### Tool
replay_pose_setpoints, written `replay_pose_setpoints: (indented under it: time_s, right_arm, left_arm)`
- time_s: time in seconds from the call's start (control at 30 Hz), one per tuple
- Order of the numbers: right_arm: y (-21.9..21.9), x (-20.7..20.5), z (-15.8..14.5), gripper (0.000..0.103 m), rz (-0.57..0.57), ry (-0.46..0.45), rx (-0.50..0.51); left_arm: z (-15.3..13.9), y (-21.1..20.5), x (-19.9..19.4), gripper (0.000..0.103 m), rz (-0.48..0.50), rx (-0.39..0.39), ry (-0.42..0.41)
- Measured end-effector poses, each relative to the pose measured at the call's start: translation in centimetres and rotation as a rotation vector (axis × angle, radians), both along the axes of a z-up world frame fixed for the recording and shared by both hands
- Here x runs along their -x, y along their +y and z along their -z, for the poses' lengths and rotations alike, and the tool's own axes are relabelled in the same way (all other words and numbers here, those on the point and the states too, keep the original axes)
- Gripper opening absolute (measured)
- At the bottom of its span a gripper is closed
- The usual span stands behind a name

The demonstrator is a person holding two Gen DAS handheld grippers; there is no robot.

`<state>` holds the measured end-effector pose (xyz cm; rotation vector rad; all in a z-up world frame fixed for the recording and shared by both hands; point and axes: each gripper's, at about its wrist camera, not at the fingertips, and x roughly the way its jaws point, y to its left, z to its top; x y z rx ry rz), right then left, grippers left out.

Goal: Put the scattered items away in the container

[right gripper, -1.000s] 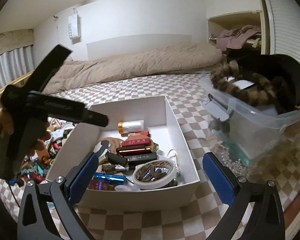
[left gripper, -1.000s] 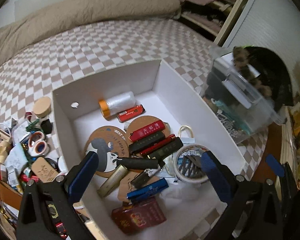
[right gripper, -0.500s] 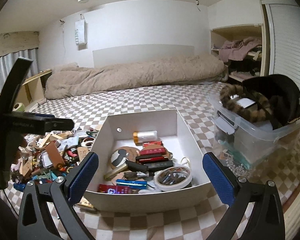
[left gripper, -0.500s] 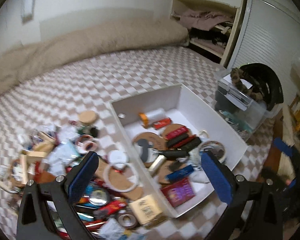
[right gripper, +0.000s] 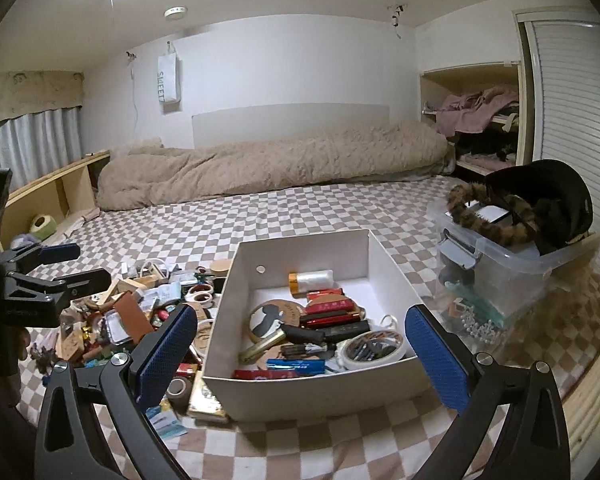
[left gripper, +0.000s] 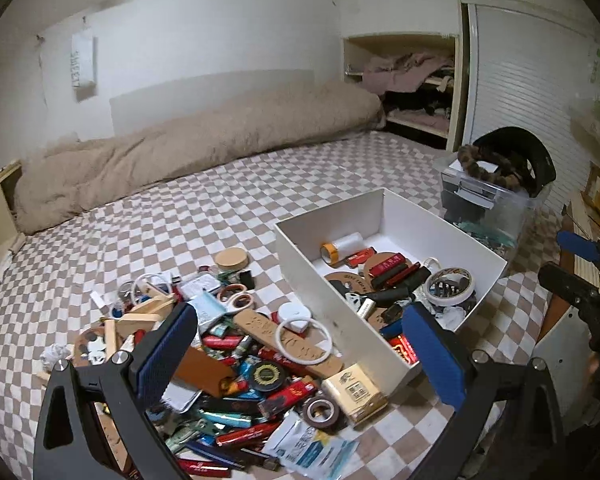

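Observation:
A white cardboard box point(left gripper: 380, 210) point(right gripper: 300, 390) sits on the checkered bedspread and holds coasters, lighters, a tape roll and a small bottle. A heap of scattered small items point(left gripper: 252, 364) point(right gripper: 136, 316) lies to its left: tape rolls, a white ring, wooden pieces, packets, a tan box. My left gripper point(left gripper: 300, 356) hovers open above the heap's near edge with nothing between its fingers. My right gripper point(right gripper: 300, 356) is open and empty in front of the box's near wall. Each gripper shows in the other's view: right gripper point(left gripper: 572, 264), left gripper point(right gripper: 76, 266).
A clear plastic bin point(left gripper: 488, 208) point(right gripper: 500, 272) with a black cap and a furry band on top stands right of the box. A beige duvet point(left gripper: 200, 152) lies along the far side of the bed. Open closet shelves point(right gripper: 476, 136) are at the back right.
My left gripper has drawn back from over the box and swung left, so the heap now fills its lower view. My right gripper has backed away from the box. Both stay open.

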<state>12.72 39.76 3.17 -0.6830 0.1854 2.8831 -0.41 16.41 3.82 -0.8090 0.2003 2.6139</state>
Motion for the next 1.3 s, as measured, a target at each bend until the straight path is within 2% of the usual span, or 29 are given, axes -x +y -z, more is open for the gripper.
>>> replay_pose_setpoints:
  time_s: [0.2,0.5,0.8,1.3]
  right_arm:
    - [-1.2,-1.1,0.4,0.103,0.026,0.038,0.016]
    - [-3.4,-2.0,0.9,0.103,0.035,0.042,-0.037]
    - [-4.9,-2.2,1.2,0.103,0.018,0.033,-0.090]
    - [-5.9,-1.8,1.9,0.103,0.003,0.009,-0.109]
  left_arm:
    - [0.2,-2.0,-1.7,0.103,-0.029,-0.003,0.042]
    - [0.3,-4.4,-3.9,0.103,-0.066,-0.010,0.107]
    - [0.9,-6.4,-5.0,0.103,-0.073,-0.055,0.117]
    - [1.2,-7.2,-5.8,0.103,-0.065,-0.055,0.136]
